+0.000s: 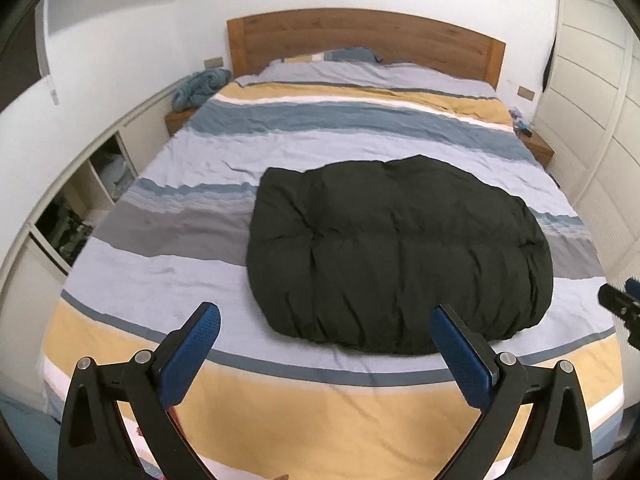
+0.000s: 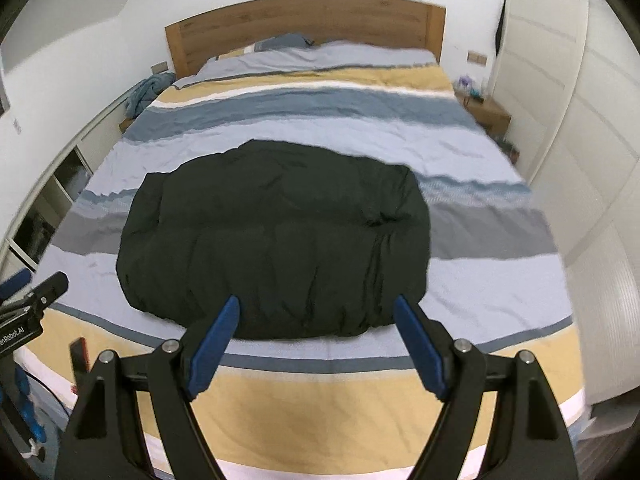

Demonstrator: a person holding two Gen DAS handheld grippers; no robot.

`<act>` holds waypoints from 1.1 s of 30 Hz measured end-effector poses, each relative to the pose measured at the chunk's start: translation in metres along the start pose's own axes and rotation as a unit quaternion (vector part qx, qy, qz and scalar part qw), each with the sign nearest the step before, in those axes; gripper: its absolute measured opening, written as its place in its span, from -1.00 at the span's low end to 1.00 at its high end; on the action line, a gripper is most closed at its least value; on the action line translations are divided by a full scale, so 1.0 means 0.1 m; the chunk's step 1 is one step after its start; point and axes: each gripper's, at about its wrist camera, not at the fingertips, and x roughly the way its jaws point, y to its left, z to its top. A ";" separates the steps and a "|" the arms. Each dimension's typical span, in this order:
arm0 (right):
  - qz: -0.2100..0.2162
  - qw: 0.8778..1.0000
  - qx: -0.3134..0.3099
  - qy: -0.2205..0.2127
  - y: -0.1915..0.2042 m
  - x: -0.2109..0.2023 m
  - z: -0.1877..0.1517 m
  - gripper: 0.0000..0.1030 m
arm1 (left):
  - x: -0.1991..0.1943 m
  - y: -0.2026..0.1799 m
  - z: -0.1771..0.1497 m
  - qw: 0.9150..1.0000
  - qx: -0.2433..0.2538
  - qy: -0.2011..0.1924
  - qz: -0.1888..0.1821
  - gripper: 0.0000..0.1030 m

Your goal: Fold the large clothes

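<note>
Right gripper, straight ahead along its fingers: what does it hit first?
Most likely the near edge of the black puffy jacket, which lies directly ahead of the open right gripper on the striped bedspread. Depth is uncertain.

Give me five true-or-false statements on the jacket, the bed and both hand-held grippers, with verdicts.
1. The black puffy jacket lies on the striped bedspread. True.
2. The left hand-held gripper is clamped on the jacket. False: it is open and holds nothing.
3. The right hand-held gripper is open. True.
4. The headboard is white. False: it is brown wood.
5. The jacket hangs over the foot edge of the bed. False: it lies wholly on the bed.
</note>
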 end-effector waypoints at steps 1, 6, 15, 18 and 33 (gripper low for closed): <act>-0.004 1.000 -0.005 -0.003 0.01 -0.04 -0.01 0.54 | -0.02 0.00 -0.01 1.000 0.003 -0.003 0.002 0.99; -0.020 1.000 -0.012 -0.012 0.02 -0.22 -0.07 0.54 | -0.15 -0.04 -0.07 0.999 0.020 -0.014 0.023 0.99; -0.028 0.999 0.003 -0.019 -0.14 -0.38 -0.15 0.54 | -0.25 -0.15 -0.08 0.999 0.027 -0.017 0.020 0.99; -0.031 0.999 0.005 -0.024 -0.19 -0.43 -0.15 0.54 | -0.27 -0.19 -0.09 0.999 0.030 -0.014 0.014 0.99; -0.037 0.999 0.001 -0.036 -0.20 -0.59 -0.20 0.54 | -0.33 -0.25 -0.13 0.999 0.034 -0.016 0.003 0.99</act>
